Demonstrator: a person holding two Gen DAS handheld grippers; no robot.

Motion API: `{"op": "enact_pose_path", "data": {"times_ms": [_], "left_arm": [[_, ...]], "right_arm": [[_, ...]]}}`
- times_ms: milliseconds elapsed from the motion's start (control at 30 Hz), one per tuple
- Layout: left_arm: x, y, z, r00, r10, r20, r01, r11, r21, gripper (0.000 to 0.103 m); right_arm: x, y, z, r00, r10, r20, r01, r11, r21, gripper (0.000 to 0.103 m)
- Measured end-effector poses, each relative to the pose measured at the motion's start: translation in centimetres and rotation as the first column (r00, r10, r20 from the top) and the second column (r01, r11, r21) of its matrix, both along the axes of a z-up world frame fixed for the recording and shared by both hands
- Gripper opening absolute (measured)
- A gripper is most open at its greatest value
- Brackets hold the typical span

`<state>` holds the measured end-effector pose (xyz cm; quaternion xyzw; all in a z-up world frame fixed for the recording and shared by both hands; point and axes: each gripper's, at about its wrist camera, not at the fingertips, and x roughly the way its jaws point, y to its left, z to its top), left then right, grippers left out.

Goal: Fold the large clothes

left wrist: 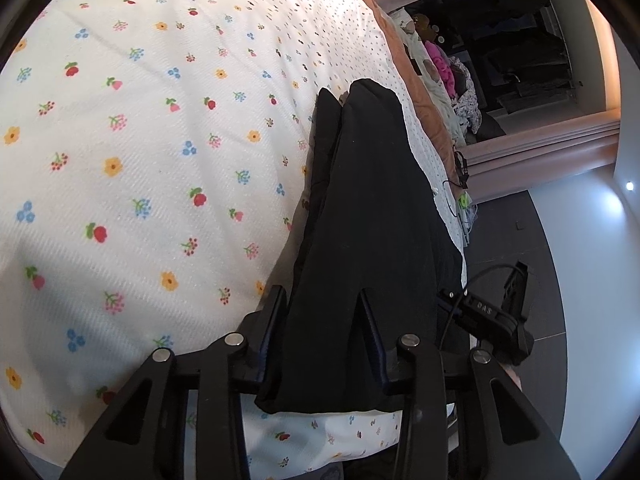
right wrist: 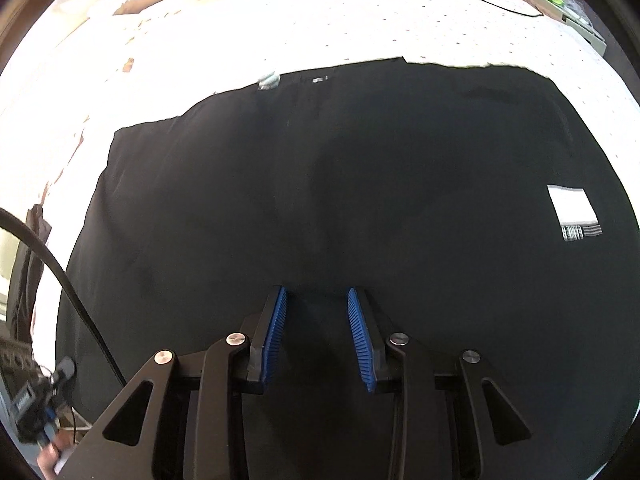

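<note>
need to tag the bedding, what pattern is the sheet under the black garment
White sheet with small scattered flowers in red, pink, blue and orange; clearest in the left wrist view.

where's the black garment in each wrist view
Left wrist: the black garment runs from centre down to the bottom, its bunched edge between the left gripper fingers, at the bed's right edge.
Right wrist: it lies spread flat across most of the picture, beneath the right gripper, with a white label at right.
Shared landmark: the white dotted bedspread under the garment.
</note>
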<state>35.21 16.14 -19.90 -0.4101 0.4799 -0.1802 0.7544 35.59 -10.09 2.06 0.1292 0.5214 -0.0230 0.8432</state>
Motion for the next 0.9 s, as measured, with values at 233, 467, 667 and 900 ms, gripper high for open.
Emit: {"op": "enact_pose_path", "data": {"times_ms": [233, 467, 667, 900], "left_arm": [[-0.4, 0.2, -0.1, 1.0, 0.017, -0.013, -0.017, 1.0, -0.006, 0.032], [-1.1, 0.5, 1.0, 1.0, 0.018, 0.017, -0.017, 0.999, -0.052, 0.02], [-1.5, -0.2, 4.2, 0.994, 0.012, 0.109, -0.006, 0.998, -0.055, 0.017], [-1.5, -1.6, 8.2, 0.977, -0.022, 0.213, 0.047, 0.993, -0.113, 0.015]], "right_arm": [[3.9, 0.3, -1.0, 1.0, -0.003, -0.017, 0.003, 1.0, 0.012, 0.03], [0.5, 1.2, -0.9, 0.999, -0.014, 0.04, 0.01, 0.995, 0.097, 0.03], [-2.4, 1.2, -2.6, 0.999, -0.011, 0.044, 0.005, 0.991, 0.131, 0.03], [-5.3, 1.7, -4.3, 0.997, -0.011, 0.072, -0.002, 0.982, 0.189, 0.03]]}}
